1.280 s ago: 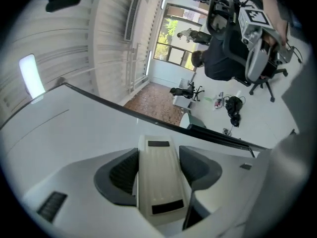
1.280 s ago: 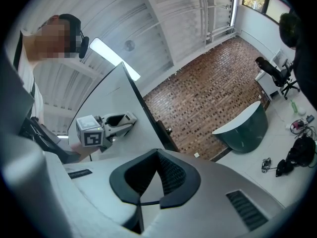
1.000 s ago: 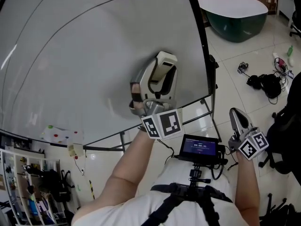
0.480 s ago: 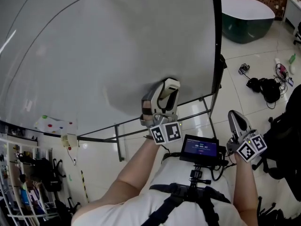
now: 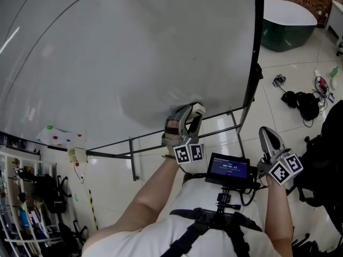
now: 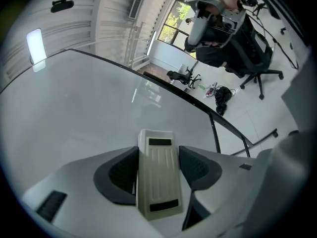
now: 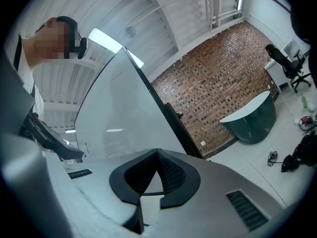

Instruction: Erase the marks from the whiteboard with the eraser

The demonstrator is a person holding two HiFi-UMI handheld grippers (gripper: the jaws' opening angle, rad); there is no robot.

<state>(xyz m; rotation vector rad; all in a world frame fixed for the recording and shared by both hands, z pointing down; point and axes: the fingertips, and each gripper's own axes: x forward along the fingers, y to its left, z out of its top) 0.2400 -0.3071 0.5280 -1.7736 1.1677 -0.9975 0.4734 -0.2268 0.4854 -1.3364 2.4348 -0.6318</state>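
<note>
While the left gripper (image 5: 186,118) squeezes the eraser (image 6: 158,175) from both sides, the eraser sits right at the bottom edge of the whiteboard (image 5: 134,52). Its long side runs the same way as the jaws and sticks out past them, so its far end points at the board. I cannot tell if it is pressing on the board or just close to it. All of the board is up and away from the eraser now, so I think the next wipe has to go back up. The left gripper is the one by the board. The right gripper (image 5: 266,135) is off to the side, away from the board, with its jaws pinched together on nothing.

A second ago the eraser was up near the middle of the board. It has since slid down to the bottom edge. The right gripper has hardly moved.
</note>
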